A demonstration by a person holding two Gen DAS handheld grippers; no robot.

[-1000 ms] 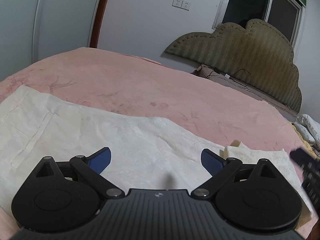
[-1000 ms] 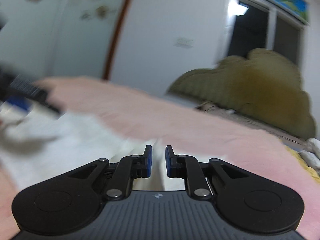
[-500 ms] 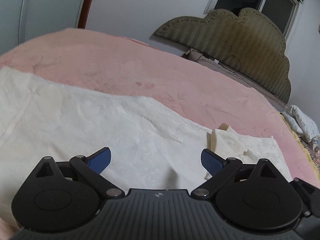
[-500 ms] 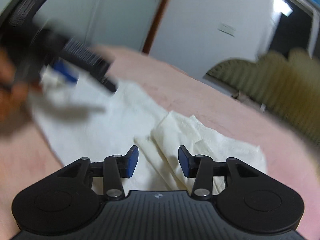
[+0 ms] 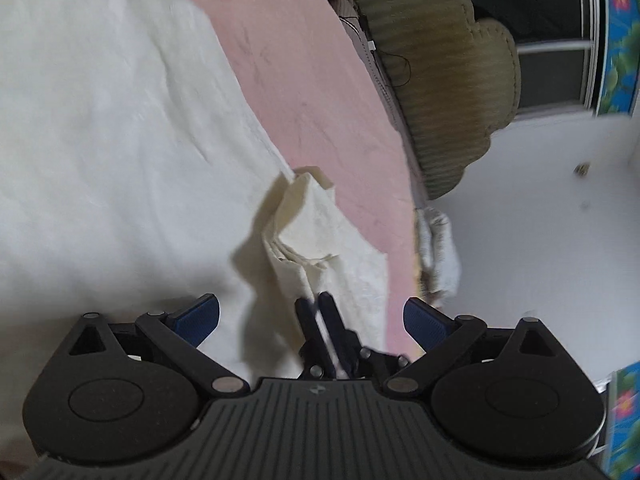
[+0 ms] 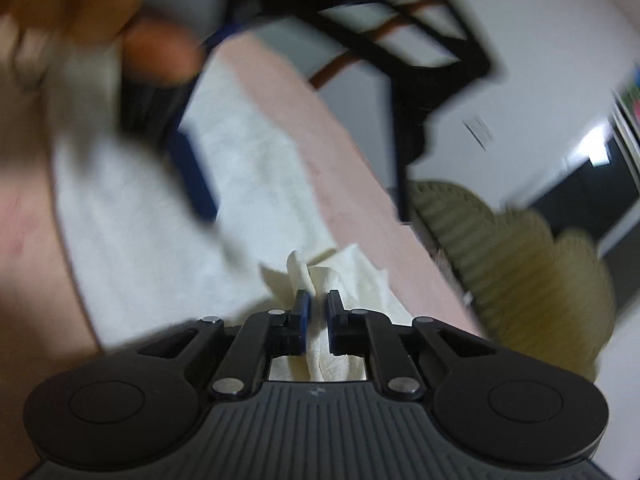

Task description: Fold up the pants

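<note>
**Pants hem pinched by right gripper; left gripper spread wide**

Cream pants [image 5: 120, 152] are seen laid flat on the pink bedspread [image 5: 320, 80]. In the left wrist view the left gripper [image 5: 312, 316] is held with its blue pads far apart, nothing between them. Between those pads, the right gripper [image 5: 320, 320] is seen from outside, its narrow black fingers closed onto a bunched, lifted corner of the pants. That view is strongly rolled.

In the right wrist view the right gripper [image 6: 316, 312] is shown from behind: pads drawn close, a fold of cream cloth clamped between them and trailing back under the body. Only here is the person's hand [image 6: 100, 28] seen, blurred, above and left of the pants, with the left gripper's blue pad [image 6: 196, 176] over the cloth.

Relative to the pants: bare bedspread is found along the far edge; beyond it, an olive scalloped headboard [image 5: 444, 92]. The near edge of the pants is hidden by the gripper bodies.
</note>
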